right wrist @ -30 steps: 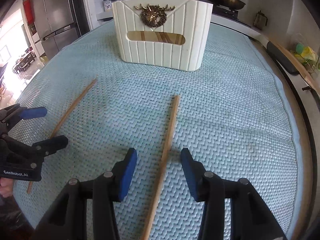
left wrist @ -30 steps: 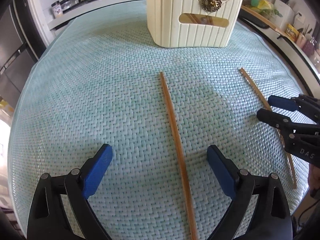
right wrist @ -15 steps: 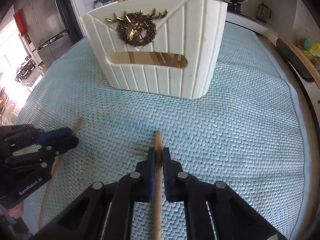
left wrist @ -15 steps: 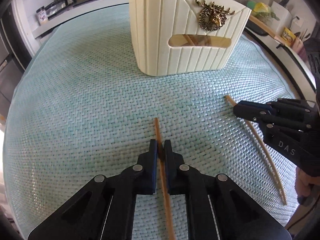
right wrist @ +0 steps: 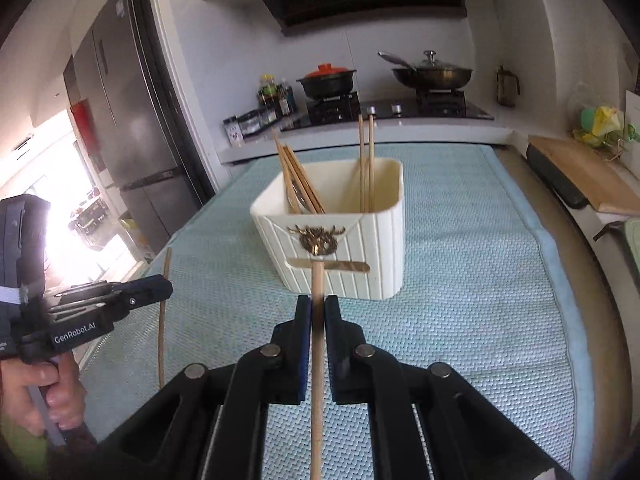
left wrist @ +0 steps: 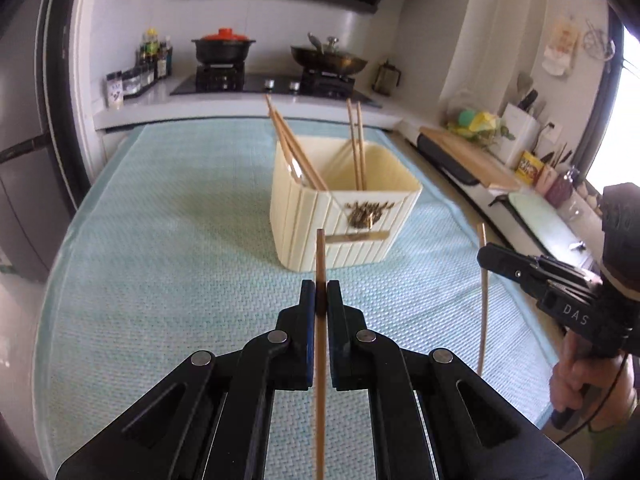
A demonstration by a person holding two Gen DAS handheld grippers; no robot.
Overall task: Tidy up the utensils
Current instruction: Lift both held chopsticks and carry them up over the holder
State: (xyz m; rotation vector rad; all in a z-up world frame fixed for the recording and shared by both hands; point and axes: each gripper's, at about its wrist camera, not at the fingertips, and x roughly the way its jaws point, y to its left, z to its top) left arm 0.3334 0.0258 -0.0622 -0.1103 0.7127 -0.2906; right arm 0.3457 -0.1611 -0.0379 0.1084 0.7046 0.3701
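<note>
My left gripper (left wrist: 320, 294) is shut on a wooden chopstick (left wrist: 320, 256), lifted off the mat and pointing at the cream utensil holder (left wrist: 340, 232). My right gripper (right wrist: 317, 312) is shut on a second chopstick (right wrist: 317, 280), also raised, with the same holder (right wrist: 360, 256) just ahead. Each gripper shows in the other's view: the right gripper (left wrist: 486, 256) with its chopstick (left wrist: 483, 312) at the right edge, the left gripper (right wrist: 164, 286) with its chopstick (right wrist: 163, 320) at the left edge. Several chopsticks (left wrist: 296, 152) stand inside the holder.
A pale green woven mat (left wrist: 180, 248) covers the table. Behind it runs a counter with a stove, a black pot (left wrist: 223, 48), a pan (left wrist: 328, 62) and spice bottles (left wrist: 154, 60). A cutting board (left wrist: 468, 156) lies at the right. A refrigerator (right wrist: 120, 128) stands at the left.
Both grippers closed on chopsticks lying on the mat, then lifted them clear and tilted up. The holder's open top and the kitchen counter now show.
</note>
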